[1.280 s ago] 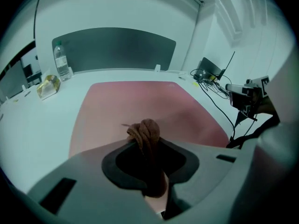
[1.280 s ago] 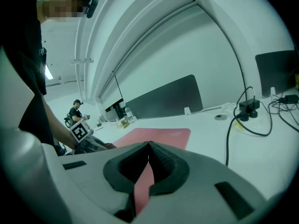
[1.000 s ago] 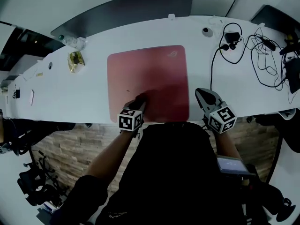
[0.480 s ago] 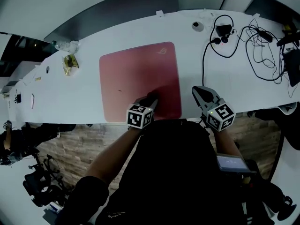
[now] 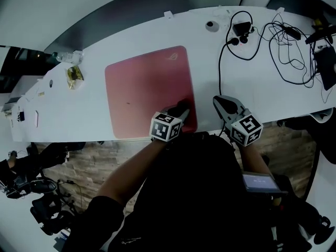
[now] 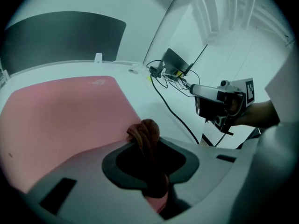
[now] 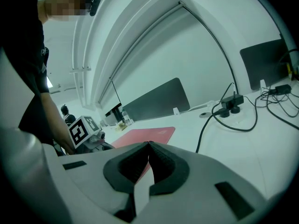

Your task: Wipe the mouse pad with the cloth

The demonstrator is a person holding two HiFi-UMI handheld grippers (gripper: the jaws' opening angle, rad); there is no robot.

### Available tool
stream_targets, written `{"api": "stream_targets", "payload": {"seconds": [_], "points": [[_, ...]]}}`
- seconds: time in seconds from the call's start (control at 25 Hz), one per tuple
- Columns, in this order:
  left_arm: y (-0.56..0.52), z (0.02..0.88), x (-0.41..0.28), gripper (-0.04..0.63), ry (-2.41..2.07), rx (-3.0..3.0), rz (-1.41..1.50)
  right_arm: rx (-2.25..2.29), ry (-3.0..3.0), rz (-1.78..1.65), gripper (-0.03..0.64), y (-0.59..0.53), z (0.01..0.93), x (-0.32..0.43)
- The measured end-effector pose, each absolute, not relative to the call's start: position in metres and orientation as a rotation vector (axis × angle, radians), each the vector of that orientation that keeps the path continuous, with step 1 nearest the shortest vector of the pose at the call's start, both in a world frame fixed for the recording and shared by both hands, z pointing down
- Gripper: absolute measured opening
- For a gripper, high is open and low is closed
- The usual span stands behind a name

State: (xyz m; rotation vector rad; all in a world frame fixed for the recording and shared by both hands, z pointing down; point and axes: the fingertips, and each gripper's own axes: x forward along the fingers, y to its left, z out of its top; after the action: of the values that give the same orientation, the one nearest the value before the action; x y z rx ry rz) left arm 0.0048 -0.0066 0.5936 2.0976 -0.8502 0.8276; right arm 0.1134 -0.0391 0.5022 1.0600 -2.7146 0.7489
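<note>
A pink mouse pad (image 5: 144,91) lies on the white desk (image 5: 79,109). My left gripper (image 5: 181,109) is shut on a brown-red cloth (image 6: 145,136) and presses it onto the pad's near right corner. In the left gripper view the cloth bunches between the jaws over the pad (image 6: 60,111). My right gripper (image 5: 220,103) hovers shut and empty over the bare desk just right of the pad. In the right gripper view its jaws meet at the tips (image 7: 149,145), with the pad (image 7: 145,135) beyond.
Black cables (image 5: 283,41) and a plug (image 5: 242,29) sprawl over the desk's far right. A small round puck (image 5: 211,26) sits near the back edge. A wrapped snack (image 5: 72,76) lies at the far left. A dark divider panel (image 5: 131,9) lines the back.
My left gripper has dragged the cloth to the right along the pad's near edge, from the middle to the right corner. The right gripper has stayed in place.
</note>
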Motion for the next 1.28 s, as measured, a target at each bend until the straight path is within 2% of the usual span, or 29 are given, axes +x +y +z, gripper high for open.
{"api": "stream_targets", "payload": {"seconds": [0.36,0.68,0.96,1.28], "points": [[-0.007,0.592,0.052,0.089,-0.729,2.126,0.783,1.077,-2.707,0.767,0.026,-0.038,0.506,0.123],[-0.009,0.585,0.08,0.091,-0.632,2.121,0.625,1.066,-2.725,0.751,0.026,-0.046,0.502,0.12],[-0.039,0.561,0.076,0.091,-0.681,2.135,0.476,1.112,-2.739,0.753,0.026,-0.057,0.496,0.133],[-0.069,0.581,0.058,0.091,-0.829,2.092,0.572,1.1,-2.728,0.793,0.026,-0.053,0.507,0.14]]}}
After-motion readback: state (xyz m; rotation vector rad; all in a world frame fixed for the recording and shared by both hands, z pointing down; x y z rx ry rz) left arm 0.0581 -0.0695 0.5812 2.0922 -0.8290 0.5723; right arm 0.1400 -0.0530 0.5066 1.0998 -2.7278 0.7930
